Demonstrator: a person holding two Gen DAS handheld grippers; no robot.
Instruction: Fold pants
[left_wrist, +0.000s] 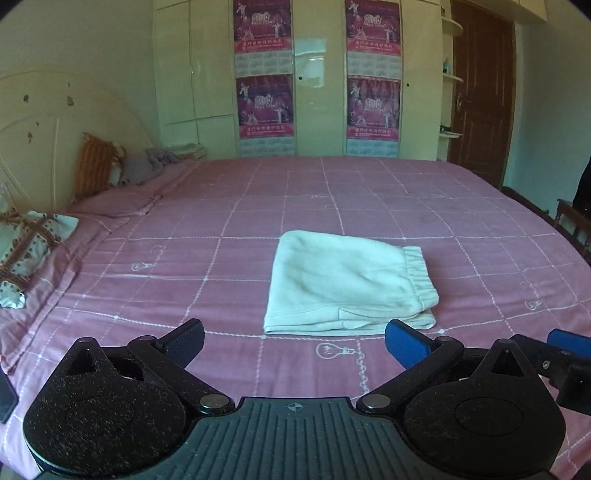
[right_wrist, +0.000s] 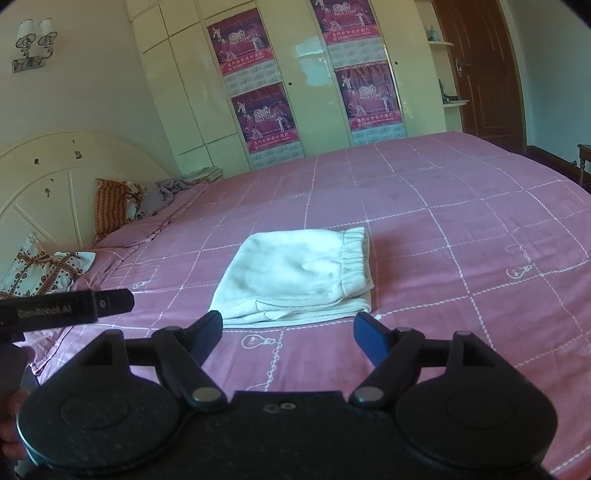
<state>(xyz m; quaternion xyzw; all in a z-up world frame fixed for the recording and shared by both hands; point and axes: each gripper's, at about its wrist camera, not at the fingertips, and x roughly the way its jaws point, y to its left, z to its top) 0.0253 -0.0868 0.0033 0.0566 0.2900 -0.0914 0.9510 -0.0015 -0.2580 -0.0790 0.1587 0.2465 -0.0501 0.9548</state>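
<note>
White pants (left_wrist: 349, 284) lie folded into a compact rectangle on the pink bedspread (left_wrist: 258, 206), elastic waistband along the right side. My left gripper (left_wrist: 295, 345) is open, held above the bed on the near side of the pants, nothing between its fingers. In the right wrist view the same folded pants (right_wrist: 295, 277) lie just beyond my right gripper (right_wrist: 290, 332), which is also open and holds nothing. The right gripper's blue pad shows at the right edge of the left wrist view; the left gripper's black body (right_wrist: 66, 308) shows at the left of the right wrist view.
Patterned pillows (left_wrist: 26, 251) and an orange cushion (left_wrist: 98, 162) sit by the cream headboard (right_wrist: 44, 177) on the left, with a grey cloth (left_wrist: 147, 166) beside them. A wardrobe with posters (left_wrist: 264, 107) stands behind the bed, a brown door (left_wrist: 480, 92) at right.
</note>
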